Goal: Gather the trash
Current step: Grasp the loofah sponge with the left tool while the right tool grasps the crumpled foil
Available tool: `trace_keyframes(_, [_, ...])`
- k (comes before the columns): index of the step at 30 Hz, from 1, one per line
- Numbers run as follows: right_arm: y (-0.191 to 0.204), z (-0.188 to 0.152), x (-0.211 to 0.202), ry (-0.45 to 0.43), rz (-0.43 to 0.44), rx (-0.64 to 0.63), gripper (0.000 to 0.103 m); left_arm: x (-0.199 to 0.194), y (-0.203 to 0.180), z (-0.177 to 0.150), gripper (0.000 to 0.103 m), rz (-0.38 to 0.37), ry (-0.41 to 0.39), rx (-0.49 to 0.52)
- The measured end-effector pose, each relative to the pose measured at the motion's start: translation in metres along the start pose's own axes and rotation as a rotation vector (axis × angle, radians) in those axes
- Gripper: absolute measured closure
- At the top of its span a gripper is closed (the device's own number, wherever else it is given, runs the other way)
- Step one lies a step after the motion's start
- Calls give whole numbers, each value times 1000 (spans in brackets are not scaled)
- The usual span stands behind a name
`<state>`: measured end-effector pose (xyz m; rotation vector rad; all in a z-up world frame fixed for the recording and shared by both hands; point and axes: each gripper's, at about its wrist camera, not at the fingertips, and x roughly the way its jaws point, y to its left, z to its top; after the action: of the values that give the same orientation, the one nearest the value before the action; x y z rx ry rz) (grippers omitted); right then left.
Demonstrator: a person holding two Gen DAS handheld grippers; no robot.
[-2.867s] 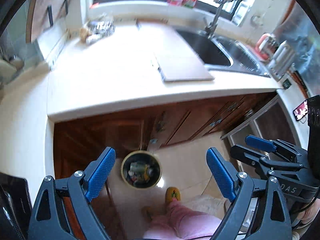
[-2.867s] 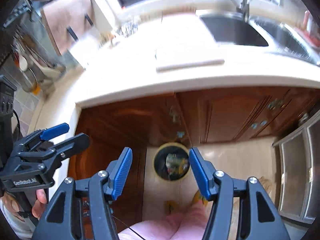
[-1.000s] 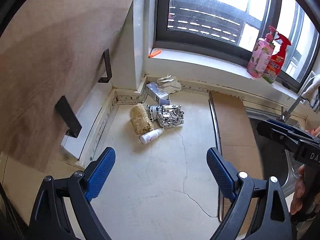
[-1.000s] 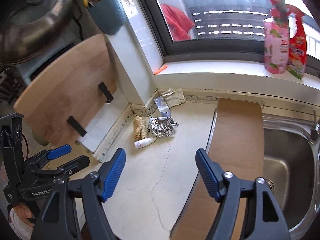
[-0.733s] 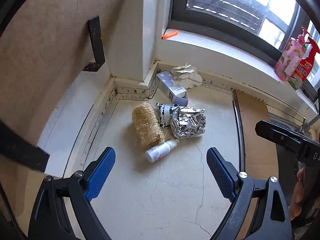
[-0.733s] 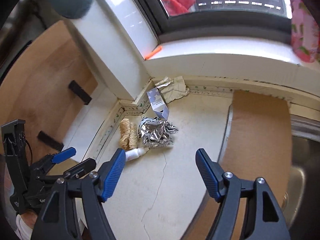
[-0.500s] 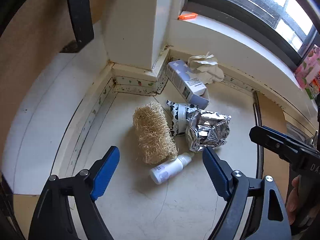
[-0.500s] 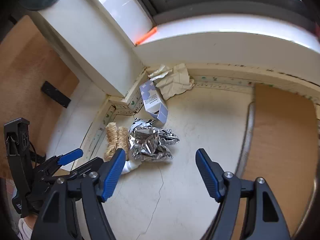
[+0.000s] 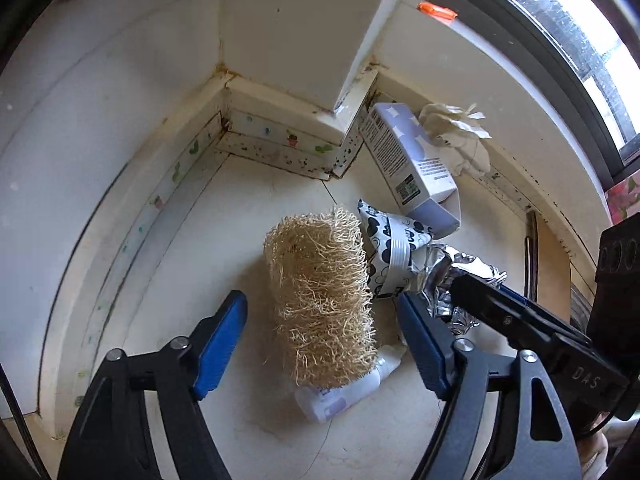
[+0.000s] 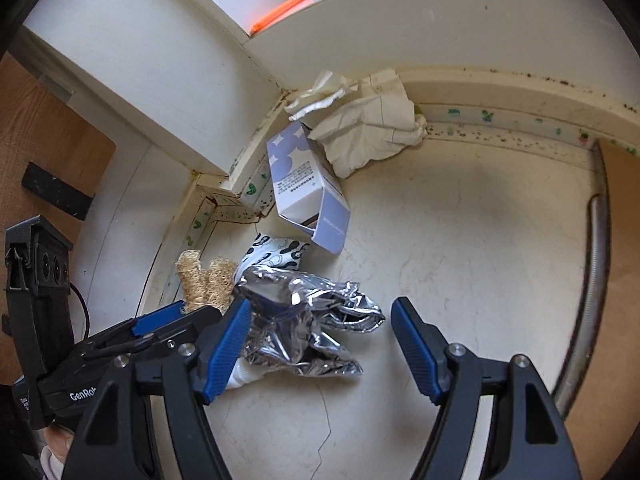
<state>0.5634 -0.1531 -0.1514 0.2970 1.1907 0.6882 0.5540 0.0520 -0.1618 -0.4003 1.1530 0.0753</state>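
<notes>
Straddling a straw-coloured loofah (image 9: 322, 304), the left hand-held gripper (image 9: 322, 340) is spread wide, one blue pad at 9 o'clock of the loofah and one at 3 o'clock, neither touching it. A small white bottle (image 9: 344, 392) lies on the bench (image 9: 208, 248), touching the loofah at its 6 o'clock end. At 2 o'clock of the loofah sits a black-and-white patterned wrapper (image 9: 390, 252), touching it, and beyond that an open lilac carton (image 9: 408, 160) with crumpled white paper (image 9: 456, 136) at its 1 o'clock, against the wall.

The right hand-held gripper (image 10: 320, 344) is also spread, empty, its pads either side of a crumpled foil bag (image 10: 304, 320); the left pad overlaps the bag's edge in view, though contact cannot be told. The carton lies at 12 o'clock of the foil. An orange clip (image 10: 280, 10) rests on the window ledge.
</notes>
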Motion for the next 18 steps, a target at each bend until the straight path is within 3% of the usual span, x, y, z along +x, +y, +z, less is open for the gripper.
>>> trace_keyframes(5, [0,3,1,-11,42,-15,30,10,2,-2,46,-14,18,-18])
trace_keyframes(7, [3,3,1,-8,50,-27,30,10,3,-3,58,-17,19,-20])
trace_keyframes(11, [3,0,-4,-5,84,-26,44,3,2,-9,63,5,6,-16])
trace_keyframes(18, [17,-18,-32,1,67,-74,51,-25,-11,-26,66,19,-33,36])
